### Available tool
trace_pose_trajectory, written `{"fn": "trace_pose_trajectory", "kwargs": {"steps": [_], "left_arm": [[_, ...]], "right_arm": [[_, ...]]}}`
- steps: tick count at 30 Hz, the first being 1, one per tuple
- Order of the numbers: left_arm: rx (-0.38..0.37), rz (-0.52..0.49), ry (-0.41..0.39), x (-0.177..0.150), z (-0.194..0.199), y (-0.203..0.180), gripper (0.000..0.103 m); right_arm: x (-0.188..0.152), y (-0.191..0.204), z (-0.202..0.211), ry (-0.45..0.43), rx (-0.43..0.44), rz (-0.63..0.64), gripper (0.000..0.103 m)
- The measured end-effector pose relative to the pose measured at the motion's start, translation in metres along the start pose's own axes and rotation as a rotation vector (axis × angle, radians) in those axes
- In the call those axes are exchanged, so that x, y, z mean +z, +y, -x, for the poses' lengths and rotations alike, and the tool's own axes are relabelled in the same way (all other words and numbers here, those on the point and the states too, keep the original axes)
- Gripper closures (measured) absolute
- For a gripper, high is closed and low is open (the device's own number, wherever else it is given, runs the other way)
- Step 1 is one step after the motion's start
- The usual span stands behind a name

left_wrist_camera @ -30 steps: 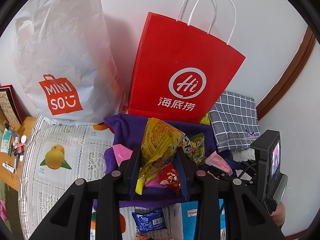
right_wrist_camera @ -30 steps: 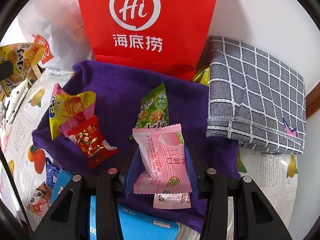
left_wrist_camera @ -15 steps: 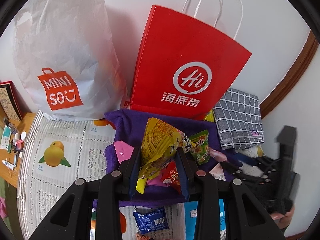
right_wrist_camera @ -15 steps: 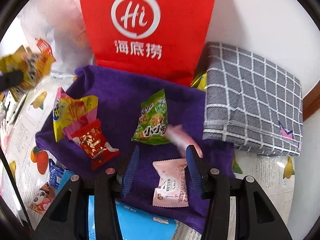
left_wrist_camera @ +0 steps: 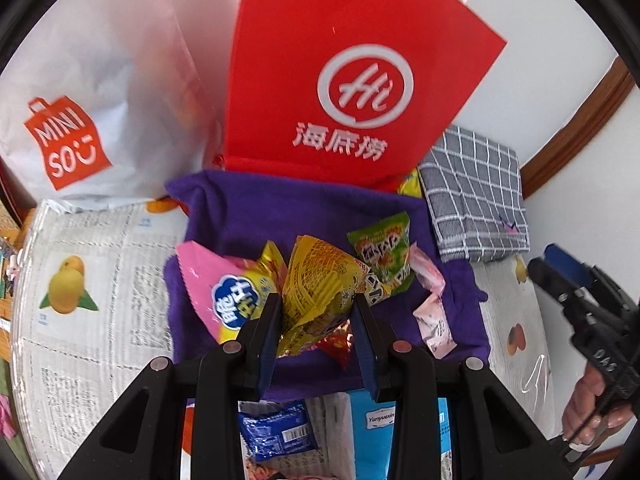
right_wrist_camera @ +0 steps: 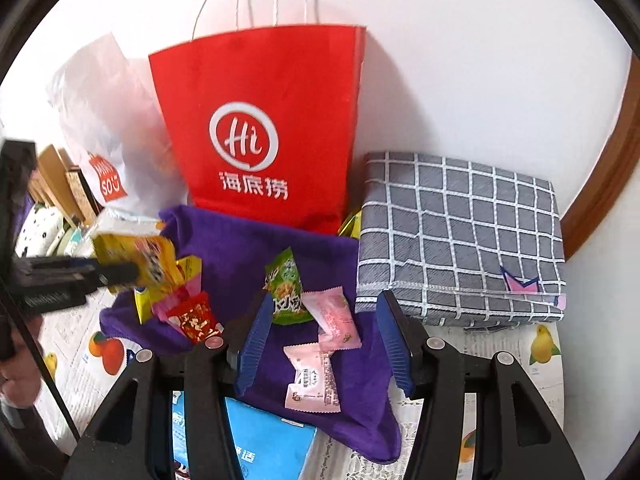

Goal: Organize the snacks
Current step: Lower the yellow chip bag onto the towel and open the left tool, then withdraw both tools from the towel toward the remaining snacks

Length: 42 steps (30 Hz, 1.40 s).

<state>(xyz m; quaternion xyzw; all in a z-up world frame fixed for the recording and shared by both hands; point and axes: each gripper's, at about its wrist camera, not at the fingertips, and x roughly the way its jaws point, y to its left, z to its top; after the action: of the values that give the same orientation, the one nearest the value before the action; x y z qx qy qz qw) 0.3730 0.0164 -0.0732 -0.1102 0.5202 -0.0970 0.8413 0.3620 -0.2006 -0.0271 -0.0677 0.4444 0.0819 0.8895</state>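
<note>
Since a second ago our right gripper [right_wrist_camera: 320,344] has let its pink packet [right_wrist_camera: 334,316] fall on the purple cloth [right_wrist_camera: 240,248], and its jaws have just been opening, with nothing between them. Our left gripper [left_wrist_camera: 316,320] holds the yellow snack bag [left_wrist_camera: 320,280] tight above the near left part of that cloth, we think to lay it beside the other snacks there.

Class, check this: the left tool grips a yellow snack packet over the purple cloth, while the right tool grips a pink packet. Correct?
Not quite. The right tool is open and empty; the right wrist view shows the pink packet lying on the purple cloth. The left tool does grip the yellow snack packet.
</note>
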Motion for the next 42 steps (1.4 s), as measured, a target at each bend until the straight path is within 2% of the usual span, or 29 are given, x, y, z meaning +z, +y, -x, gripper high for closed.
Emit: {"fn": "trace_pose_trajectory", "kwargs": {"steps": [9,20,22,27,34,42], "left_arm": [[0.009,0.004,0.059,-0.005,-0.021,-0.005,0.070],[0.013,-0.004,0.037,-0.004,-0.028,-0.008,0.070],[0.020,-0.010,0.030,-0.003,-0.027,-0.008,0.068],[0.006,-0.009,-0.007,0.000,-0.016,-0.009,0.045],[-0.003,-0.031,-0.073,0.006,0.007,-0.013,0.043],[-0.032,-0.043,-0.095,0.009,0.028,-0.015,0.043]], "right_arm": [[-0.001,0.006,0.003,-0.005,0.001,0.020,0.049],[-0.004,0.012,0.001,0.001,0.003,0.041,0.049],[-0.004,0.014,0.000,0.003,0.003,0.043,0.049],[-0.005,0.017,0.001,0.001,0.006,0.048,0.049],[-0.005,0.023,0.009,-0.016,0.009,0.064,0.049],[-0.006,0.031,0.035,-0.081,0.031,0.060,0.049]]}}
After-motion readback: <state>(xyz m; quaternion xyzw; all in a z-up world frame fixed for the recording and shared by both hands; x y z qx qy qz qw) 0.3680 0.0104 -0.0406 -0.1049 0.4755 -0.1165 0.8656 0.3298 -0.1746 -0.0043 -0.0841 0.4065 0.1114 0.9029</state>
